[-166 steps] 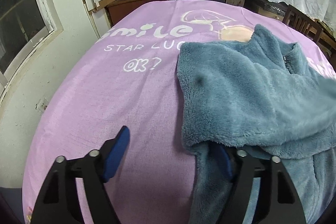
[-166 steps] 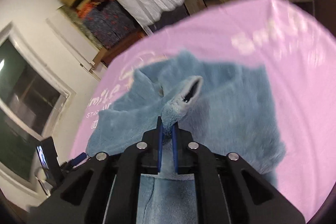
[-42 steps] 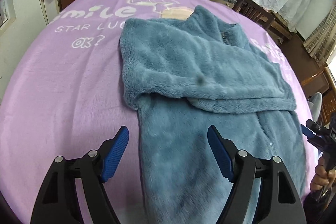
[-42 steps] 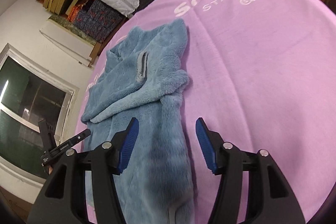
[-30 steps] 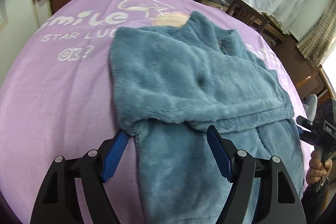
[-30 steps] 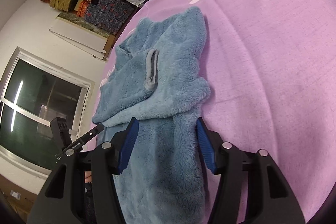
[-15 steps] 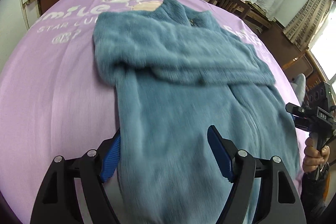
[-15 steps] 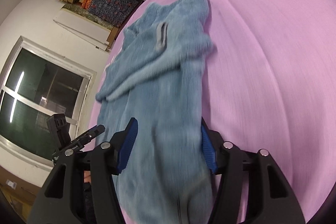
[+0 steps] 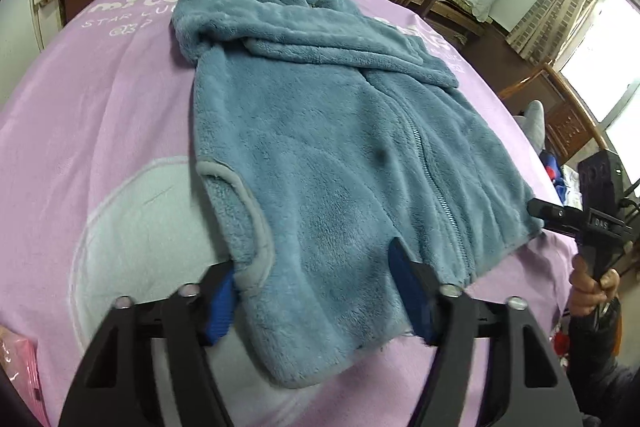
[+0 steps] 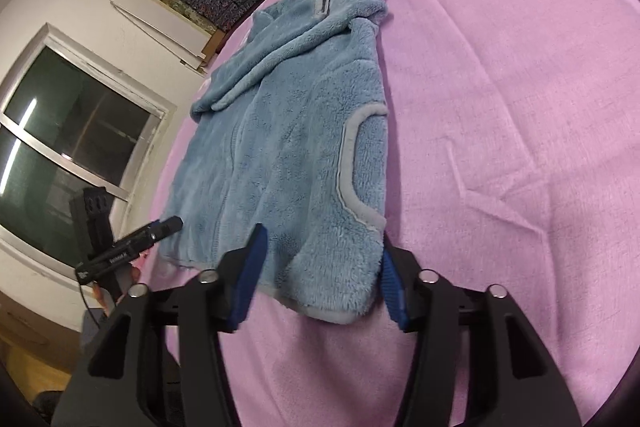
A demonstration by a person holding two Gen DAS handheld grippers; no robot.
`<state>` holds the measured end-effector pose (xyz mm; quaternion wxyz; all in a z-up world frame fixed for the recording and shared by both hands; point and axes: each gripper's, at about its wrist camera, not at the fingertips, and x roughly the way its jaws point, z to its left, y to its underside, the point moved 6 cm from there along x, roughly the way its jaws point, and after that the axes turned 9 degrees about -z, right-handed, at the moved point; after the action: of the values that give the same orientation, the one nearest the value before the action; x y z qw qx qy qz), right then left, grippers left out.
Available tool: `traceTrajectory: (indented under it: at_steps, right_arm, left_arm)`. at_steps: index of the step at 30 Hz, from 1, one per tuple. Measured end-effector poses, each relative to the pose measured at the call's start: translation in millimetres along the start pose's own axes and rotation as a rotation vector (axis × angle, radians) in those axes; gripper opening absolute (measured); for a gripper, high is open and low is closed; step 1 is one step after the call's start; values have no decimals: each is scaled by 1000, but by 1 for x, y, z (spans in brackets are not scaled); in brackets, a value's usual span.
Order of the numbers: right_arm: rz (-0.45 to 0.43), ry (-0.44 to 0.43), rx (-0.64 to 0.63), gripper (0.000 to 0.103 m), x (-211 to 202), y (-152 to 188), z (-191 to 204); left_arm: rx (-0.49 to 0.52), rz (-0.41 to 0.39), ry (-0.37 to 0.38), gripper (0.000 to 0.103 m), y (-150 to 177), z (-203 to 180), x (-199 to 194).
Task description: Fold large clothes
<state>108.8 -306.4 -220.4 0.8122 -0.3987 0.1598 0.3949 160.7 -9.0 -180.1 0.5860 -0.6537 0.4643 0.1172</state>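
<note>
Both tools have drawn back to the near hem of the fleece jacket (image 9: 328,155), which lies on the purple bed cover (image 9: 100,115) with sleeves folded across its chest. Left tool (image 9: 320,291) and right tool (image 10: 320,277) stand wide, one straddling each hem corner, gripping nothing yet. Judgement: bottom-up fold comes next. Hem underside and collar detail are not discernible.

jacket hem (image 9: 320,327) hiding left claw (image 9: 320,297) pads

Even indoor light, bright window (image 9: 616,39) glare at right, fisheye-warped dark corners, mostly sharp
</note>
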Motion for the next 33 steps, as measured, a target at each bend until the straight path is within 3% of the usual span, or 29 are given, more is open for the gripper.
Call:
traceTrajectory:
  at_steps: [3,4,6,13,18,25,33]
  right_arm:
    - [8,10,10,21,6,1,-4]
    - [10,6,10,19,6,2,-3]
    - [-18,2,-6,15,0,3,-1]
    - [-74,-114,62,14,-21,-10,9]
    - [-101,-177,92,14,-26,-41,19]
    - [-151,-193,64,14,-19,-99,42]
    - [-203,-151,96,14,27,-190,43]
  left_arm:
    - [-28,5,7,28,-4,5,4]
    - [-42,13,14,19,-4,7,6]
    - [-56,16,25,16,-4,8,4]
    - [-67,-72,14,13,-15,10,-25]
    - [-72,-111,24,13,-43,10,-39]
    - [-45,-166,-8,13,-101,7,-40]
    - [-84,-205,-74,13,-170,27,-16]
